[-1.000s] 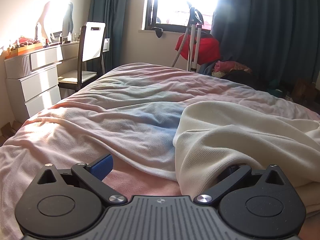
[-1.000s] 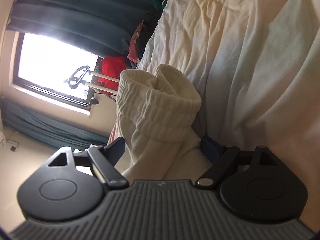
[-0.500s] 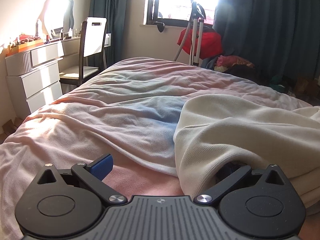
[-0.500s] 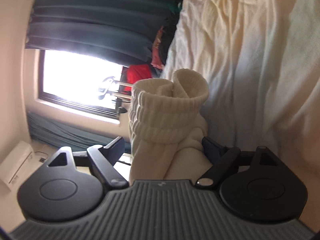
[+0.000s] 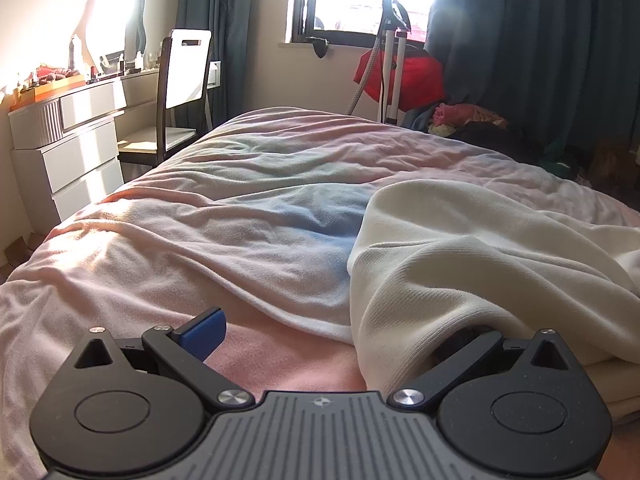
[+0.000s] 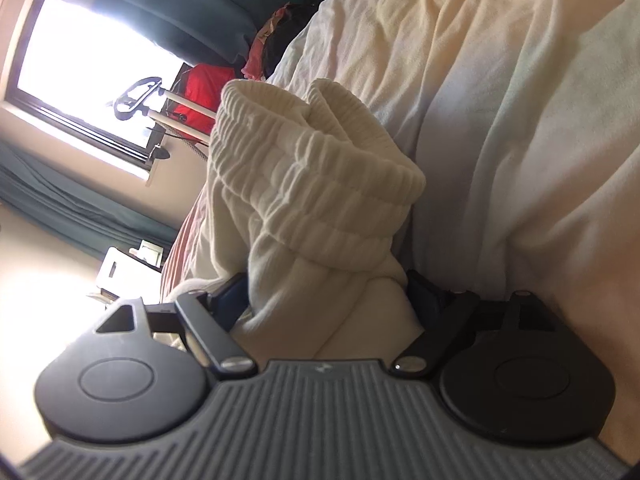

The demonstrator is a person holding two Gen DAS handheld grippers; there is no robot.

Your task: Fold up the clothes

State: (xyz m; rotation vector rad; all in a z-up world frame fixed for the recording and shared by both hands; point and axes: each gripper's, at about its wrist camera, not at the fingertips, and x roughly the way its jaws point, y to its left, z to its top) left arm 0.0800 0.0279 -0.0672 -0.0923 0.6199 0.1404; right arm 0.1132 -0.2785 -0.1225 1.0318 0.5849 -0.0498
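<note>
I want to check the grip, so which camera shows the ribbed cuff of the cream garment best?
The right wrist view: the ribbed cuff bulges up between that gripper's fingers, close and unobstructed. The left wrist view shows only smooth cream fabric draped over one finger, no cuff.

My left claw's [image 5: 340,332] right finger is buried under the cream garment [image 5: 460,256]. That garment runs off the right edge. Dresser [image 5: 76,136] clutter is too small to identify.

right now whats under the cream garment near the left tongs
The pink blanket lies under the cream garment. The left tongs' right finger goes beneath its edge; the tip is covered.
</note>
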